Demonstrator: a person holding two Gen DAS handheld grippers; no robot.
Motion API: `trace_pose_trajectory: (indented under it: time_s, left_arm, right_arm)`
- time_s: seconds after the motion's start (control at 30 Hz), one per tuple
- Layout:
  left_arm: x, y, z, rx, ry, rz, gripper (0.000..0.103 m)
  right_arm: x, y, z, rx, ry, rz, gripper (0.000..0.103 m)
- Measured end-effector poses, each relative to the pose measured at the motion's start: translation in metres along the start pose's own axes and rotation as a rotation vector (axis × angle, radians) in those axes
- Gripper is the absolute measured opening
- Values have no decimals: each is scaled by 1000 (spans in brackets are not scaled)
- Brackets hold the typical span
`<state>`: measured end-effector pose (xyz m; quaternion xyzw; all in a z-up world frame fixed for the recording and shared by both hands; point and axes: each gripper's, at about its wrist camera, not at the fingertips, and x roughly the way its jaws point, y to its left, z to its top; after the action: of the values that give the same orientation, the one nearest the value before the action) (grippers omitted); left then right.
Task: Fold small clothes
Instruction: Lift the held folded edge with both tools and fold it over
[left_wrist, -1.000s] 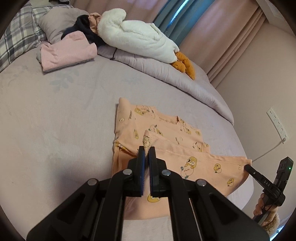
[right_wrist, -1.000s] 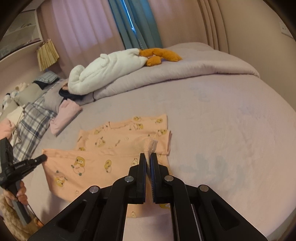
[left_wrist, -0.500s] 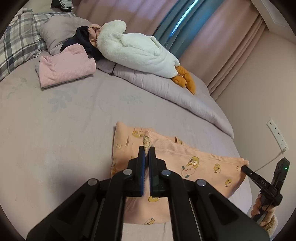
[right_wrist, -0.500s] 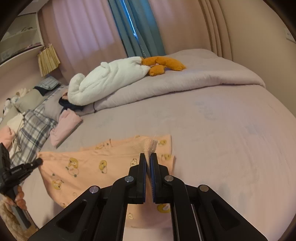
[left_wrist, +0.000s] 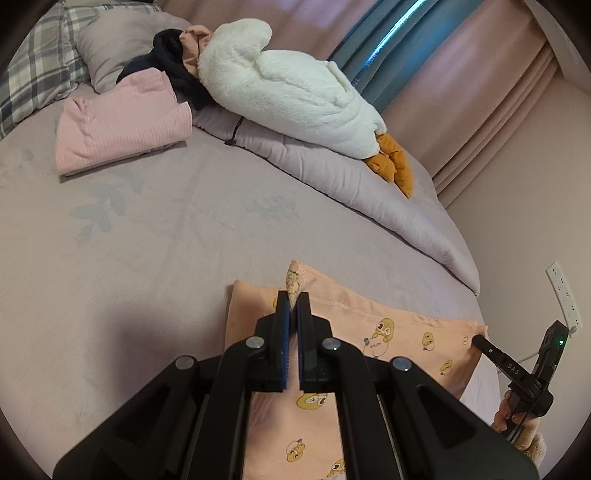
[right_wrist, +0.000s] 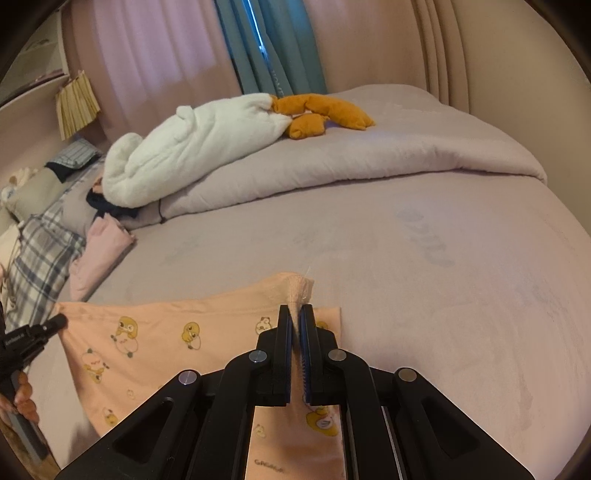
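Between the closed pads of the left tongs (left_wrist: 292, 300) sits a pinched corner of the peach duck-print garment (left_wrist: 406, 332); the right tongs (right_wrist: 294, 314) clamp its other top corner the same way. That garment hangs stretched between them above the near edge of the lilac bed (right_wrist: 406, 258). Farther back lie a folded pink garment (left_wrist: 122, 125) and a white plush duck (left_wrist: 288, 92).
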<state>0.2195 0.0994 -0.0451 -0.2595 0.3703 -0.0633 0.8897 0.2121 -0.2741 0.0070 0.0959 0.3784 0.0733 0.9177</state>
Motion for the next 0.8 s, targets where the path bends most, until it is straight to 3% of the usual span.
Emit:
trace_pose_trajectory:
  time_s: [0.4, 0.8]
  left_arm:
    - [54, 12, 17, 3, 52, 64, 2]
    - [93, 31, 12, -8, 127, 114, 2]
  right_arm:
    - [52, -6, 22, 1, 66, -21, 6]
    - [100, -15, 12, 14, 169, -59, 6]
